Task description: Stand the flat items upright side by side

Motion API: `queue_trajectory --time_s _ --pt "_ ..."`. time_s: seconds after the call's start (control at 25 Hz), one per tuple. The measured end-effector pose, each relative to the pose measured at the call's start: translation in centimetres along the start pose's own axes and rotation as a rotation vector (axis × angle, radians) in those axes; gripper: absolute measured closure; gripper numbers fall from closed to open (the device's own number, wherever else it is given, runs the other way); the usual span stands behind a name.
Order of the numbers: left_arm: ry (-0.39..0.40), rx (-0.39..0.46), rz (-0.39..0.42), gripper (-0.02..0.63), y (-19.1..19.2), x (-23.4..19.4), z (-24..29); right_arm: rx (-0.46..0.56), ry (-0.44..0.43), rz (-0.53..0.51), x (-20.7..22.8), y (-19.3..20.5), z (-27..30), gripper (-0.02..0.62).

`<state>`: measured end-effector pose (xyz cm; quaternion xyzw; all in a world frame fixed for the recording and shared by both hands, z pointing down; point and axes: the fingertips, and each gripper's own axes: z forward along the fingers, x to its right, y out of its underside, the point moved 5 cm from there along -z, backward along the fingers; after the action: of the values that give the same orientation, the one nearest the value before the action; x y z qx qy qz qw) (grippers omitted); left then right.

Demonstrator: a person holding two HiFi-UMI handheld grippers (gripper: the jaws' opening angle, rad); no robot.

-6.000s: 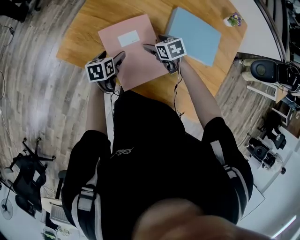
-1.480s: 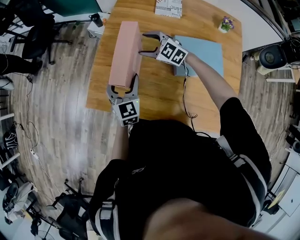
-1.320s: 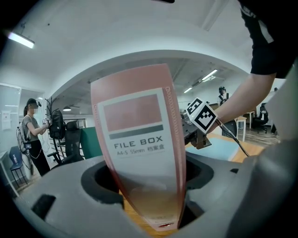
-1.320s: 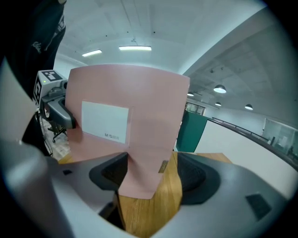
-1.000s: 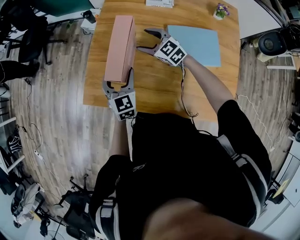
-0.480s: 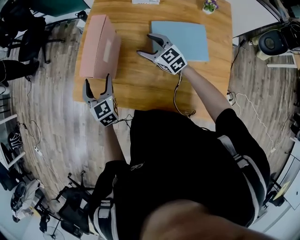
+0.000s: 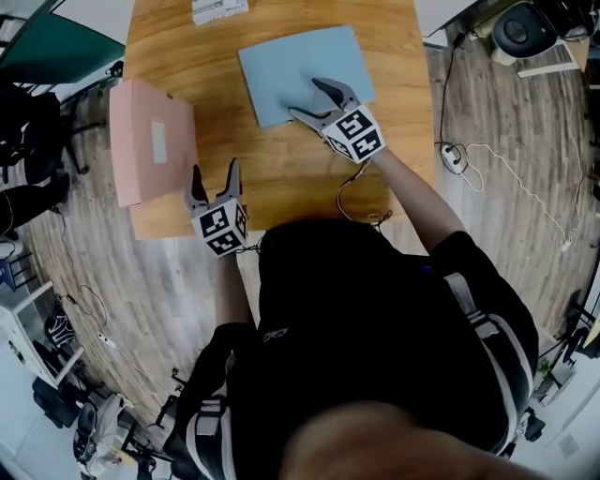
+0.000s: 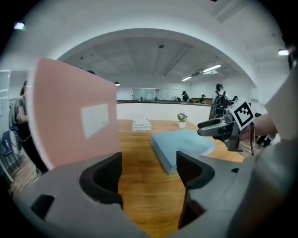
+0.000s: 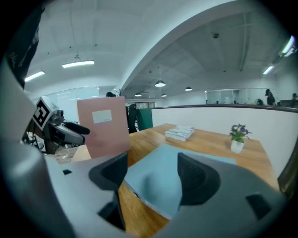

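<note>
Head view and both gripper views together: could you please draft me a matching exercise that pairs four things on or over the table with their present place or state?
Things:
1. pink folder
2. blue folder
3. booklets
4. right gripper

Places or states:
A. jaws apart, gripping nothing
B. small pile at the far edge of the table
C. standing upright at the table's left edge
D. lying flat, mid-table

Pairs: 1-C; 2-D; 3-B; 4-A.

Even brightness is given by ceiling strip lights (image 9: 77,63); edges are bent by fisheye distortion, and the nearest foreground is blurred.
</note>
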<state>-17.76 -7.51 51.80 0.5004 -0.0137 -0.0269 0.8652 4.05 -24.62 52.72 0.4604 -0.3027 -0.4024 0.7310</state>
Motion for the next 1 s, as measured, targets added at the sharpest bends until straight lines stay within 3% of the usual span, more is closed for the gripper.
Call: queue_trajectory --time_s 0.2,0.48,0.6,0.68,1.0 --pt "0.193 -0.019 -0.024 0.229 -3.0 4.5 8.1 -0.030 0.149 0.065 5.2 2.9 -4.6 0.256" --pt "0.335 -0.174 -0.138 0.213 -2.3 8.0 16.0 -0.085 0.252 0.180 10.7 7.0 -8.9 0.255" --pt "0.335 -0.224 -0.255 0.200 -1.7 7.5 18.9 -0.112 0.259 0.284 13.3 8.8 -8.4 0.244" --pt "0.323 -0.245 -0.287 0.194 -1.5 7.2 20.3 -0.139 0.254 0.334 14.7 9.7 -7.6 0.239" --pt "0.357 -0.418 -0.253 0.174 0.4 8.0 24.2 -0.274 0.202 0.441 18.1 11.4 -2.3 0.213"
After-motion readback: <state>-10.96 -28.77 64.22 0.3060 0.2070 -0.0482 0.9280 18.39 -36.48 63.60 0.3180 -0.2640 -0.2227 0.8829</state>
